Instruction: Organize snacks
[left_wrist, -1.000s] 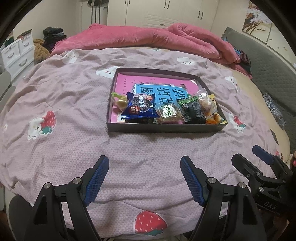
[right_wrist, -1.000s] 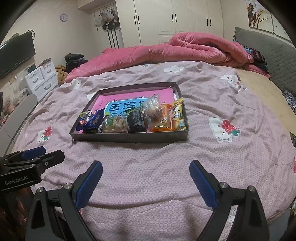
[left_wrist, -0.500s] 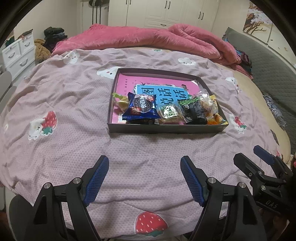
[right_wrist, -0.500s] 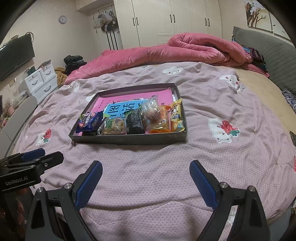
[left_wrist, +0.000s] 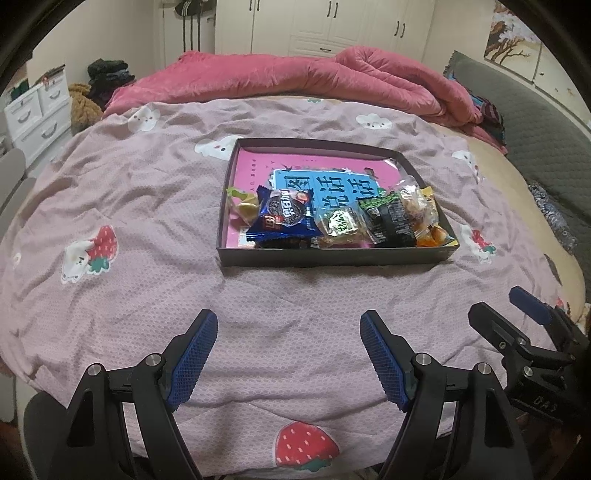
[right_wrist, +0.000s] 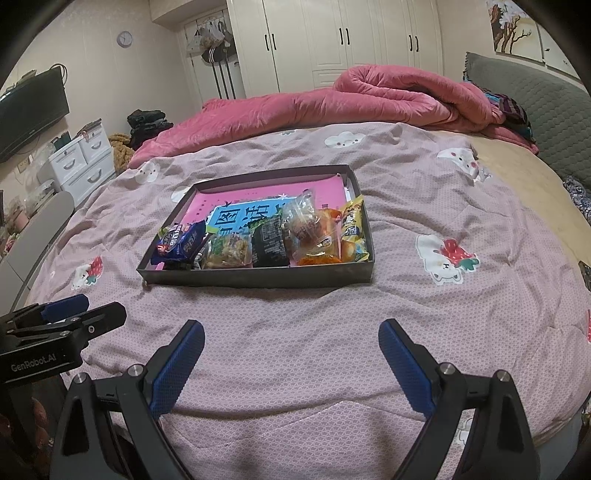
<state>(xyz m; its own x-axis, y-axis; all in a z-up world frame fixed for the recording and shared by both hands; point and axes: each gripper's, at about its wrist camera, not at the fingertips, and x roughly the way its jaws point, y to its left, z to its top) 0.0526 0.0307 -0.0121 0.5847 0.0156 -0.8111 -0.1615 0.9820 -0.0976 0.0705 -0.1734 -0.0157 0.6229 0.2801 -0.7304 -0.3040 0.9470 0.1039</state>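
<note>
From your left gripper's camera, your left gripper (left_wrist: 288, 325) has its blue pads spread wide with nothing between them. It hangs over the near part of the pink bedspread (left_wrist: 147, 280). The dark tray (left_wrist: 332, 256) sits farther off on the bed, well apart from the pads. The snacks lie in a row along the tray's near wall: a yellow-green candy bag (left_wrist: 242, 205) at the left, then a blue cookie pack (left_wrist: 282, 218), a clear bag with a green label (left_wrist: 341, 225), a black and green pack (left_wrist: 389, 218), and clear bags of orange snacks (left_wrist: 424, 218) at the right end. A pink and blue book (left_wrist: 332, 177) lies under them. Your right gripper (left_wrist: 517, 321) shows at the right edge, side on.

From your right gripper's camera, your right gripper (right_wrist: 291, 332) is also spread wide and holds nothing, above the near bedspread (right_wrist: 406, 295). The tray (right_wrist: 258, 277) is ahead and a little left, with the cookie pack (right_wrist: 181, 243) at its left end and a yellow bag (right_wrist: 352, 225) at its right end. Your left gripper (right_wrist: 74, 310) peeks in at the left. A rolled pink blanket (right_wrist: 369, 99) lies at the far side of the bed.
</note>
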